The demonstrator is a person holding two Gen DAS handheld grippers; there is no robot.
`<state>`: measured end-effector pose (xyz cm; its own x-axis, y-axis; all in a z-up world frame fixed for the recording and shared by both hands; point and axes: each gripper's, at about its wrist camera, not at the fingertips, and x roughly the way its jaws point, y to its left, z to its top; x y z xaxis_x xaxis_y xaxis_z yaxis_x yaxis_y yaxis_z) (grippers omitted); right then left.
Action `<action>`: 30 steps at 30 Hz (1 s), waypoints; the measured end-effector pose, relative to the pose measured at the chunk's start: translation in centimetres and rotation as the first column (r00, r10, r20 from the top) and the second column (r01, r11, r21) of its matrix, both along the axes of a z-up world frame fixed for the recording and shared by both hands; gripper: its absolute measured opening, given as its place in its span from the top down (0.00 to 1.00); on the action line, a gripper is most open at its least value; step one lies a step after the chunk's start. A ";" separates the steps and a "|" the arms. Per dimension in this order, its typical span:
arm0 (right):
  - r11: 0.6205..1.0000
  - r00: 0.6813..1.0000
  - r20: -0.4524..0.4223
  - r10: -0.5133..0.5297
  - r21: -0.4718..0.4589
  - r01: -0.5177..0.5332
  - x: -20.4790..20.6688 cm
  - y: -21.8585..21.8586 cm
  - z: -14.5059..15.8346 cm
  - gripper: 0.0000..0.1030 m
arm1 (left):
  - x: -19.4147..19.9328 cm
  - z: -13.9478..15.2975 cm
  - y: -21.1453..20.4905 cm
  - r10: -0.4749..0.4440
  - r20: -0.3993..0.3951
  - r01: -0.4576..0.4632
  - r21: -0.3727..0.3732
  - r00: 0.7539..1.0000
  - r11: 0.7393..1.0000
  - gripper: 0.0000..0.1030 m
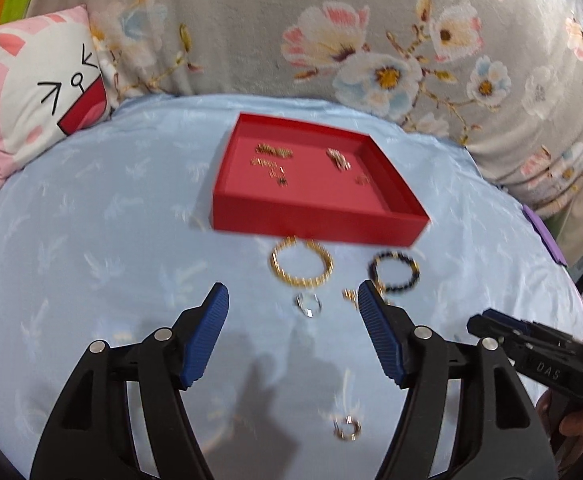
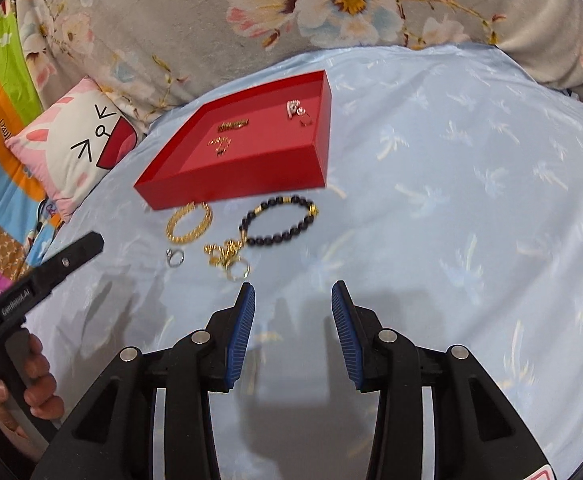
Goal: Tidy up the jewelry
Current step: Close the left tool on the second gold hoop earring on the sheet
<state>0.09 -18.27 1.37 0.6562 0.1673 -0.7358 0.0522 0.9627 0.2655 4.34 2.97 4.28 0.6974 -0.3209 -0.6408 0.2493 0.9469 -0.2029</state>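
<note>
A red tray point(image 1: 315, 228) point(image 2: 243, 184) lies on the light blue cloth with several small gold pieces point(image 1: 273, 150) point(image 2: 233, 125) inside. In front of it lie a gold bracelet point(image 1: 301, 266) point(image 2: 189, 224), a black bead bracelet point(image 1: 393, 272) point(image 2: 281, 220), a silver ring point(image 1: 308, 305) point(image 2: 174, 258) and a gold chain with a ring point(image 2: 227, 256). My left gripper point(image 1: 293, 292) is open and empty, just short of the silver ring. My right gripper point(image 2: 292, 290) is open and empty, to the right of the chain. Another small gold ring point(image 1: 347, 429) lies on the cloth.
A cat-face pillow point(image 1: 39, 92) point(image 2: 79, 148) sits at the back left. A grey floral blanket point(image 1: 331, 40) point(image 2: 171, 20) bounds the far side. A purple thing point(image 1: 543, 232) lies at the cloth's right edge. A hand point(image 2: 35, 380) holds the left tool.
</note>
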 end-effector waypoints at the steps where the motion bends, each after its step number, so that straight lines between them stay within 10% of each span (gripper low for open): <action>1: 1.000 1.000 -0.004 0.000 -0.001 0.000 -0.4 0.1 -0.2 0.62 | -0.5 -0.3 -0.1 -0.009 -0.010 0.009 0.003 1.000 1.000 0.37; 19: 0.999 1.000 -0.007 0.013 0.040 -0.013 -2.3 0.7 -0.8 0.61 | -4.8 -5.2 -4.2 -0.080 -0.112 0.093 0.117 0.990 0.989 0.50; 30: 0.998 0.999 -0.006 0.045 0.044 -0.044 -2.4 1.7 -0.8 0.61 | -4.9 -5.3 -4.2 -0.083 -0.108 0.096 0.127 0.991 0.987 0.83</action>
